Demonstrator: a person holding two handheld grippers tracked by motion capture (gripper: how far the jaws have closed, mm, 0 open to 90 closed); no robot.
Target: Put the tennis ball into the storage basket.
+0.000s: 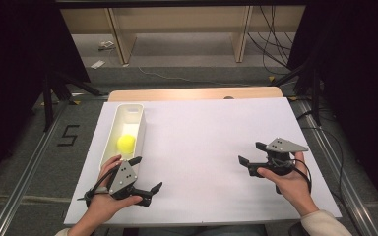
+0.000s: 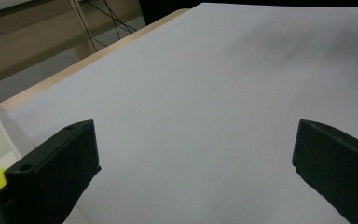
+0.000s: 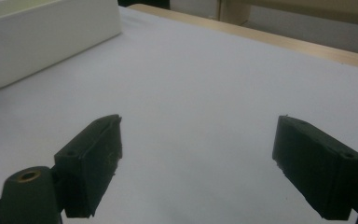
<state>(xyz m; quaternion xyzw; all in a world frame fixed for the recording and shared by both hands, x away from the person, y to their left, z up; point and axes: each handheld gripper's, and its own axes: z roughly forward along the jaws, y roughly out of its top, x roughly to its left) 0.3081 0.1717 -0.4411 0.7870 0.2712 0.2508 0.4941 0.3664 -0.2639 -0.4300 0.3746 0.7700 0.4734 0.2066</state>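
From above your side, the high view looks forward and down over the whole white sheet. Each gripper view sits low and close behind its own fingers, facing out between them across that sheet; beyond the right fingers lies the white tray.

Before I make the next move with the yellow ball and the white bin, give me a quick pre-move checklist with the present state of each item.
1. Yellow ball lies inside the white bin: ok.
2. Left gripper open, nothing between its fingers: ok.
3. Right gripper open and holding nothing, fingers apart over the bare sheet: ok.
4. White sheet between the two grippers free of obstacles: ok.
5. Bin upright at the sheet's left edge, near the left gripper: ok.
6. Whether the ball is at rest: cannot tell.
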